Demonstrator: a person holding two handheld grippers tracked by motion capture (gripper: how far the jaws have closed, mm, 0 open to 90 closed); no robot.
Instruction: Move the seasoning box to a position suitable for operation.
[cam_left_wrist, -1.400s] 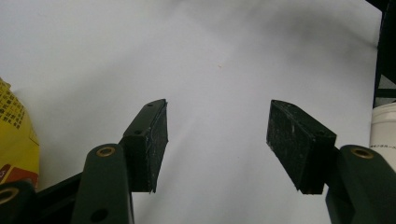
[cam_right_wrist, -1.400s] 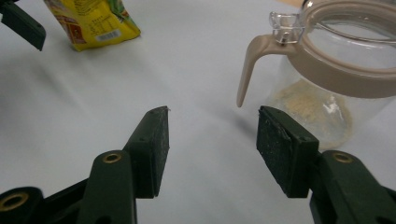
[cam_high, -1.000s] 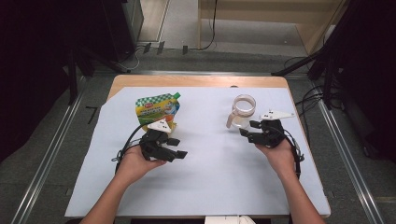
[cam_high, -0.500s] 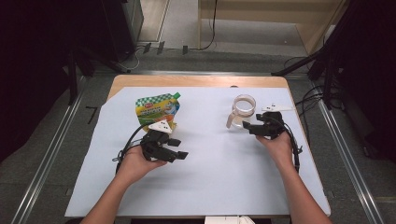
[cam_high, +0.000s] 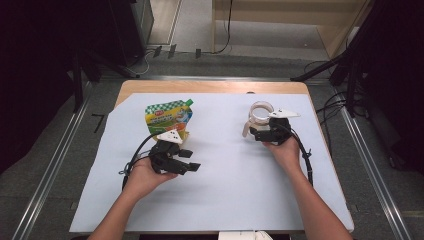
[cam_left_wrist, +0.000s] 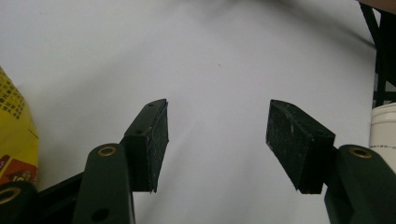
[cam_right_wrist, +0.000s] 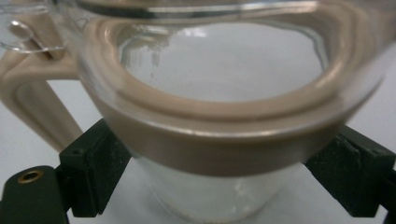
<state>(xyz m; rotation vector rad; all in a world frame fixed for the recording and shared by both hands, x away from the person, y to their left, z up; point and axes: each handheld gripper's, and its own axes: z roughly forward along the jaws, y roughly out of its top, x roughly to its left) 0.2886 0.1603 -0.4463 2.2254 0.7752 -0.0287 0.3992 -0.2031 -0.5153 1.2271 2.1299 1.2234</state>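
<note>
Green-yellow printed pouch (cam_high: 168, 119), writing unreadable, clear jug (cam_high: 260, 114)

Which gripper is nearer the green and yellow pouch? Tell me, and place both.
Left. The left gripper sits just in front of the pouch, jaws open and pointing away from it. The right gripper is far across the table, its jaws around a clear jug.

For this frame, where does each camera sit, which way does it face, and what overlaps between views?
High view: above the person's side, facing forward and down on the table; forearms, both grippers.
Left gripper view: on the left gripper, along its open jaws over the white cover.
Right gripper view: on the right gripper, jaws either side of the glass jug.
Shared: the jug and yellow-green pouch.
</note>
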